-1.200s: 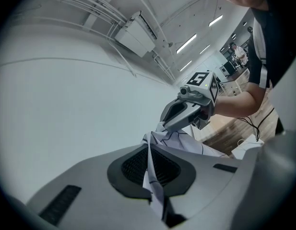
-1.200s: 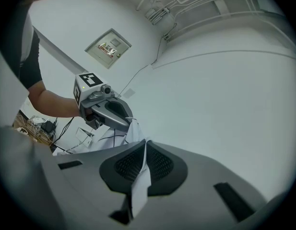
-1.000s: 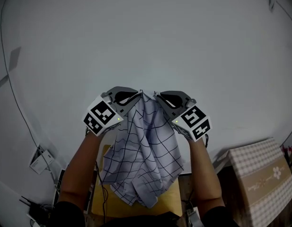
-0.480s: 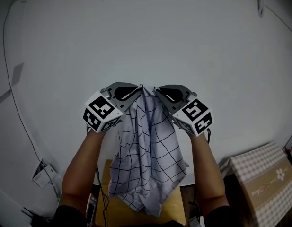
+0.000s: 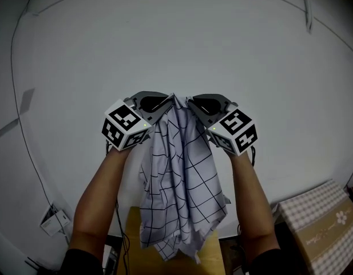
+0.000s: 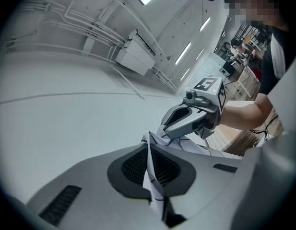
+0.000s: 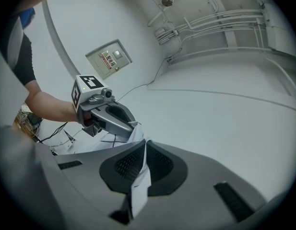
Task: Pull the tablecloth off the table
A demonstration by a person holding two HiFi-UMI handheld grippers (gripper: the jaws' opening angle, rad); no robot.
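A white tablecloth with a thin dark grid (image 5: 179, 188) hangs bunched from both grippers, held up in front of a pale wall. My left gripper (image 5: 165, 103) is shut on its top edge, and my right gripper (image 5: 190, 103) is shut on the edge right beside it, tips nearly touching. In the left gripper view a fold of cloth (image 6: 152, 176) is pinched between the shut jaws, with the other gripper (image 6: 193, 116) just ahead. The right gripper view shows the same pinched cloth (image 7: 139, 178) and the left gripper (image 7: 107, 116) opposite. The cloth's lower end dangles above a small wooden table (image 5: 213, 256).
A box wrapped in checked paper (image 5: 319, 222) stands at the lower right. A white socket box with cables (image 5: 53, 222) sits low on the wall at the left. A wall panel (image 7: 109, 56) and pipes show in the right gripper view.
Both grippers have risen a little with the cloth. The cloth's lower end has lifted off the wooden table and now hangs above it; the view has tilted upward.
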